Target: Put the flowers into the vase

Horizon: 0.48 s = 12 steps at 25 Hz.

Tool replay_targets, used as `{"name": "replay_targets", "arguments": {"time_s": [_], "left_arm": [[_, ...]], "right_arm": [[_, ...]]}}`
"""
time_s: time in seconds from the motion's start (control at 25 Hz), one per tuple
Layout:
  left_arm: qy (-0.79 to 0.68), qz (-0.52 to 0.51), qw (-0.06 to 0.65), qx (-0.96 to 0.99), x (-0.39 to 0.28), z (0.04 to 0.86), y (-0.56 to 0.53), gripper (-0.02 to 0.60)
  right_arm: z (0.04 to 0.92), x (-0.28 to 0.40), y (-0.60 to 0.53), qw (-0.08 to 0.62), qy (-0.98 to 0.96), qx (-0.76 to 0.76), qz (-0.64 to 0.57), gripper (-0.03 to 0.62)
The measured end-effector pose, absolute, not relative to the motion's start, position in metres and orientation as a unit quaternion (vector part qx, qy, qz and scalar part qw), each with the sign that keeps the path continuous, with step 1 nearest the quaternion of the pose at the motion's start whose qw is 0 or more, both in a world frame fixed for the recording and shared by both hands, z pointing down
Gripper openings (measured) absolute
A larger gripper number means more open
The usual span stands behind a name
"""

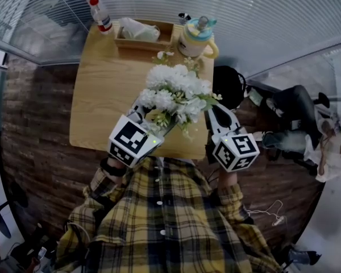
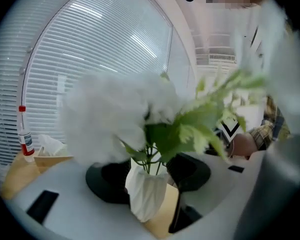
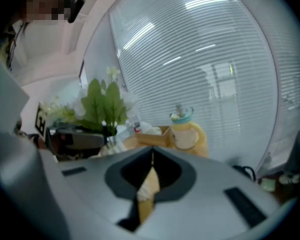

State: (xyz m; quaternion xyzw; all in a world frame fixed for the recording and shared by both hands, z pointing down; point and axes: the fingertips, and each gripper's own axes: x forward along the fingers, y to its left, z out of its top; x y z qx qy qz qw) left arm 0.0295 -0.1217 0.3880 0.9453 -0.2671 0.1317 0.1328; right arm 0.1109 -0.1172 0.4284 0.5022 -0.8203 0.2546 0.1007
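A bunch of white flowers (image 1: 173, 92) with green leaves stands near the front edge of the wooden table (image 1: 102, 95). In the left gripper view the flowers (image 2: 120, 119) rise out of a white ribbed vase (image 2: 147, 194), their green stems inside its mouth. My left gripper (image 1: 141, 114) reaches in under the blooms. Its jaws stand open on either side of the vase (image 2: 150, 176), and the pads do not press on it. My right gripper (image 1: 217, 112) hovers just right of the bunch, shut and empty (image 3: 151, 171). The blooms hide the vase in the head view.
At the table's far edge stand a yellow jug with a teal lid (image 1: 199, 37), a wooden tray with tissue (image 1: 142, 36) and a red-capped bottle (image 1: 100, 15). Loose sprigs (image 1: 165, 56) lie by the tray. A black bag (image 1: 230, 84) and a seated person (image 1: 307, 129) are on the right.
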Motion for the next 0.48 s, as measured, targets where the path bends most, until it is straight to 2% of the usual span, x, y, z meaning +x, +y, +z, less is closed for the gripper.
{"name": "replay_targets", "arguments": {"time_s": [0.48], "left_arm": [[-0.261,0.138,0.148,0.944,0.024,0.407,-0.111,0.207]], "right_arm": [[0.429,0.108,-0.116,0.101,-0.819,0.503,0.256,0.012]]}}
